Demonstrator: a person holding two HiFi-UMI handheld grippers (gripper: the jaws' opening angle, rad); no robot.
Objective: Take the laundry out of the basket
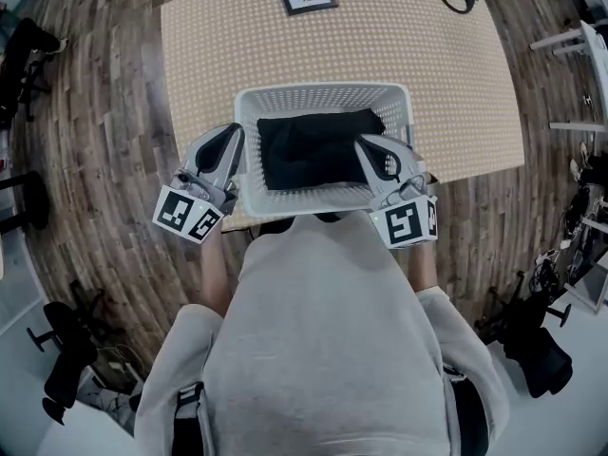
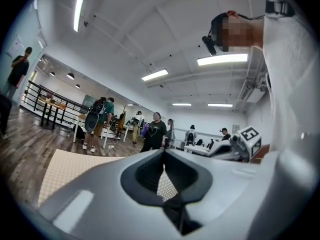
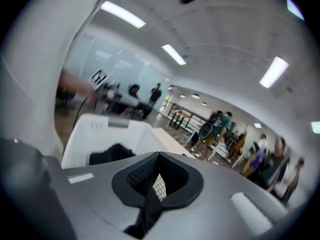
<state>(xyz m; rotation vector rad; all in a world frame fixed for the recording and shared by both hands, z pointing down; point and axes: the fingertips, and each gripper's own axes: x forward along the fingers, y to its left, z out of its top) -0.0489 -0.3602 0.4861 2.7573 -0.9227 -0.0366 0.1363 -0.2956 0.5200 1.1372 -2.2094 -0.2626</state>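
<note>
While the left gripper (image 1: 232,133) hangs just beside the white laundry basket's (image 1: 323,91) left wall, jaws pressed together on nothing, the black garment (image 1: 318,148) lies inside the basket on the table (image 1: 209,46); the right gripper (image 1: 367,143), likewise closed and empty, is over the garment's right edge.

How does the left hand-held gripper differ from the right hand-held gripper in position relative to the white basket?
The left hand-held gripper sits outside the basket's left wall, while the right hand-held gripper lies over its right rim, next to the black laundry. The left gripper view looks out over the table. The right gripper view takes in the basket and laundry. Both have their jaws shut with nothing between them.
</note>
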